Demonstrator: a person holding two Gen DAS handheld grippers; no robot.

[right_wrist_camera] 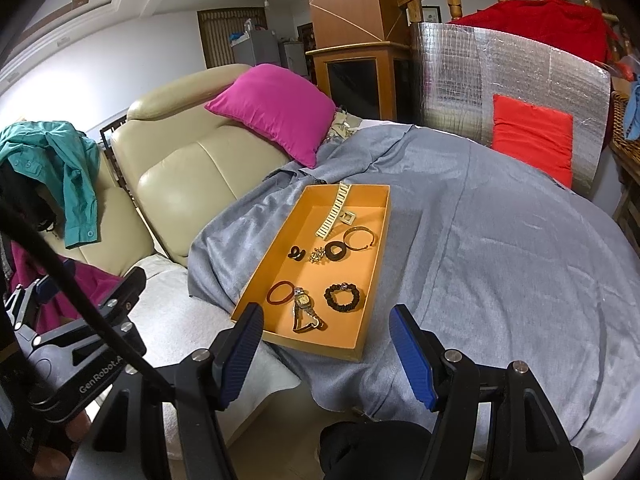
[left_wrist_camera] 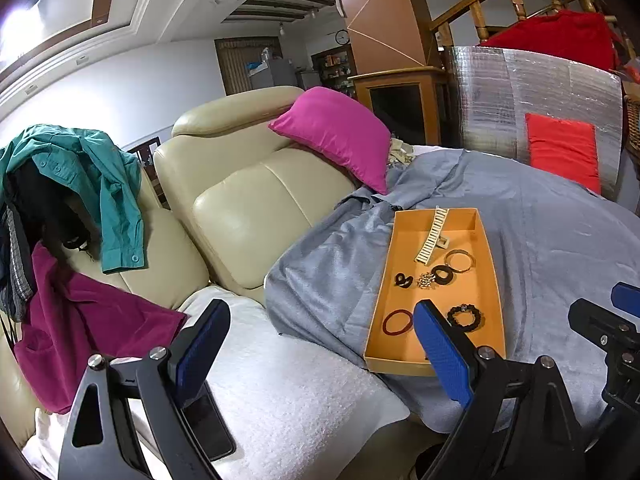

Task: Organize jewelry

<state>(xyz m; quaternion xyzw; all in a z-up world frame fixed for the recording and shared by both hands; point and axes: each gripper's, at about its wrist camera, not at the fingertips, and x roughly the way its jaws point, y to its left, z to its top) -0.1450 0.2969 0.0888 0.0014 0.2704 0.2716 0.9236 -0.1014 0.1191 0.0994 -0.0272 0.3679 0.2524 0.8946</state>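
Jewelry lies scattered in an orange tray on a grey cloth, just ahead of both grippers. Right gripper hovers short of the tray's near edge, jaws spread wide and holding nothing; its left finger overlaps the near left corner in this view, while its right finger sits over bare cloth. Left gripper is likewise wide open and empty, its right finger in front of the tray's near end, its left over a white towel.

Nearest the jaws lie a watch, a red band touching it, and a black beaded bracelet a little apart. Mid-tray sit a small black tie, a gold cluster, a black ring and a bangle, close together. A cream strap leans over the far rim.

Cloth right of the tray is open and flat. Left, the cloth edge drops to the towel and a beige sofa; a pink cushion lies beyond.
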